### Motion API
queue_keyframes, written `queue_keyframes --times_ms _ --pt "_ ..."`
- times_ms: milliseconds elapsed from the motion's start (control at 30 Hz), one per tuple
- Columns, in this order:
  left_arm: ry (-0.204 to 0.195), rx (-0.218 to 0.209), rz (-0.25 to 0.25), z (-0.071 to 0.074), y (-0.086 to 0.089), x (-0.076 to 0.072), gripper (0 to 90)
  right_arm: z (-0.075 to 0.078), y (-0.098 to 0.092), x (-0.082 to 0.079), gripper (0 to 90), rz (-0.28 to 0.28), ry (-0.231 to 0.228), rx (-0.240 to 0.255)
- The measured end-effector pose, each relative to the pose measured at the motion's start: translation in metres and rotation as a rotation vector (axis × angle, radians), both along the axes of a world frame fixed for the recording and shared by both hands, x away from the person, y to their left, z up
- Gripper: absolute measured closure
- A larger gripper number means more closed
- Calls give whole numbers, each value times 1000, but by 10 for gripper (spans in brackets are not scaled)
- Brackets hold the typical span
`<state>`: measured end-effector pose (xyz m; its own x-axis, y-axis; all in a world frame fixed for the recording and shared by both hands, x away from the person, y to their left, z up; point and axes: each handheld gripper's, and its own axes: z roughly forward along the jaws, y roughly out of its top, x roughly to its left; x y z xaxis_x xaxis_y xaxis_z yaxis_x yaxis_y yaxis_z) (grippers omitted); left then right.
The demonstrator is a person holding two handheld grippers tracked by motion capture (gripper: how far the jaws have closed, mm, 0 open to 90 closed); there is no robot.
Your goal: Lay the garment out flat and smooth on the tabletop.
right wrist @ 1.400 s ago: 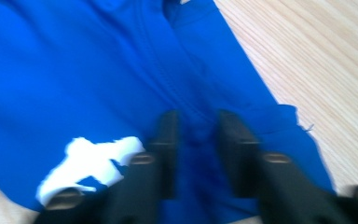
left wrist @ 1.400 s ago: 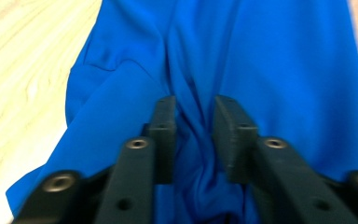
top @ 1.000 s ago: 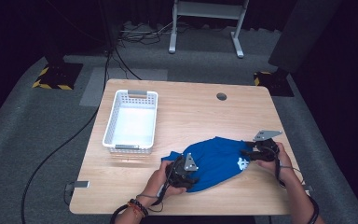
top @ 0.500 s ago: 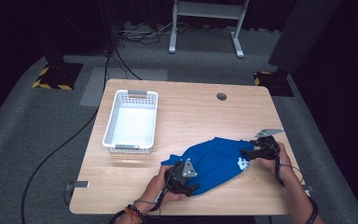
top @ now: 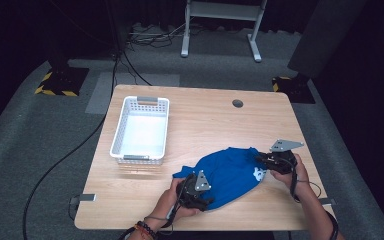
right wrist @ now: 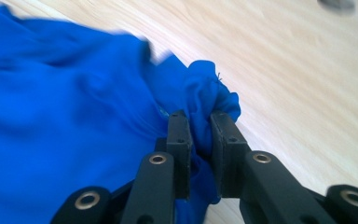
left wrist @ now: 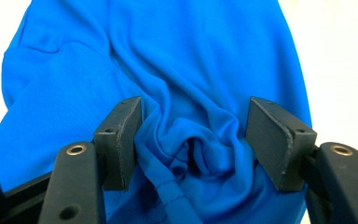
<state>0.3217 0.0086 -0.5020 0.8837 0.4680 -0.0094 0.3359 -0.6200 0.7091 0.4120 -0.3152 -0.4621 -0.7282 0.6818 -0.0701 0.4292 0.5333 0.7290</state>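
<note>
The blue shirt (top: 232, 172) lay crumpled on the near right part of the table (top: 205, 120), its long axis running from the near left corner, by the left gripper (top: 196, 192), up and rightwards to the right gripper (top: 275, 161). So each hand sat at one end of the cloth, and neither was clearly the nearer: both were on it.

In the right gripper view the right gripper (right wrist: 199, 126) had just been closing, and its jaws stood nearly together with a bunched edge of shirt (right wrist: 74, 107) pinched between them; a knot of cloth bulged out past the tips. The shirt's body stretched away to that gripper's left.

In the left gripper view the left gripper (left wrist: 193, 123) stood about half open, its jaws either side of a gathered fold of the shirt (left wrist: 168, 70). The left pad touched the cloth; whether the right one pressed it could not be told, so the hold looked loose at best.

The white basket (top: 141, 130) stood empty, well apart to the left and farther back, nearer the left hand. Any carry to it would probably run leftwards along the shirt's own axis.
</note>
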Motion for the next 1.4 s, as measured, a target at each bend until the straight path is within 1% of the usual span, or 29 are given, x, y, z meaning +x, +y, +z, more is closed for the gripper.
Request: queue_keyframes --times_ms 100,167,233,267,300,333,367,567,633,767,833,900,933,1000,1167,1200,1267,1300,1333,1367,1400 --pt "0 -3 3 0 0 0 369 11 15 -13 805 58 -38 11" --pt "0 0 4 0 -1 0 369 18 26 -23 805 99 -65 -2" --pt "0 -2 4 0 0 0 369 23 34 -30 805 139 -77 12" --pt "0 -2 4 0 0 0 368 23 34 -30 805 139 -77 12" --pt "0 0 7 0 -1 0 369 25 42 -38 805 174 -82 7" --pt "0 0 7 0 -1 0 369 25 45 -41 805 193 -81 5" --pt "-1 -1 9 0 -1 0 369 25 45 -41 805 193 -81 5" --pt "-1 -2 14 0 -1 -1 369 19 65 -60 805 294 -56 1" --pt "-1 -3 16 0 -1 -1 368 16 73 -67 805 338 -39 1" --pt "-3 -5 24 -1 -3 0 368 5 89 -79 804 407 -13 -29" --pt "-2 -8 26 -1 -3 -1 369 1 93 -81 803 422 -7 -50" --pt "-4 -9 25 -1 -2 -1 368 -4 97 -81 802 430 12 -52" --pt "-4 -8 25 -1 -3 -1 368 -6 99 -81 802 435 14 -64" --pt "-4 -9 28 -1 -3 -1 368 -9 100 -81 802 437 23 -67" --pt "-3 -10 30 -1 -4 0 368 -20 108 -79 798 448 40 -98" --pt "-3 -11 29 -1 -4 0 368 -21 109 -79 793 449 45 -95" --pt "-5 -11 28 -1 -3 0 369 -20 109 -77 759 451 59 -90" --pt "-5 -11 28 -1 -3 0 368 -20 109 -77 759 451 59 -90" --pt "-5 -12 28 -1 -3 0 368 -19 108 -77 725 455 61 -90" --pt "-6 -12 27 -1 -3 0 368 -13 105 -79 676 455 52 -85" --pt "-6 -13 26 -2 -3 0 369 -10 103 -79 651 456 47 -79"
